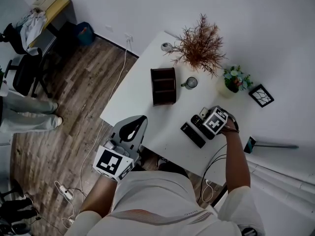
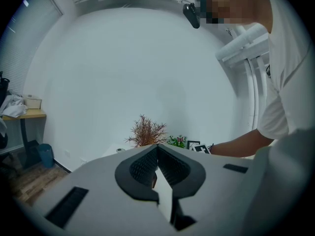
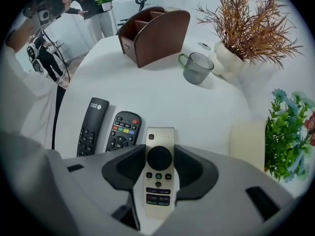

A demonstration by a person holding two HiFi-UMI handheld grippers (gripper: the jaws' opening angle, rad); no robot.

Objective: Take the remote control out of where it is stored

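The right gripper (image 3: 158, 173) points down at the white table (image 3: 197, 107) with a pale remote control (image 3: 160, 137) between its jaws. The pads appear to clamp its long edges, though whether it rests on the table is hard to tell. Just left of the jaws lie two black remotes (image 3: 123, 130), side by side. Well beyond the jaws stands the brown wooden organizer (image 3: 155, 28). The left gripper (image 2: 157, 154) has its jaws pressed together on nothing.
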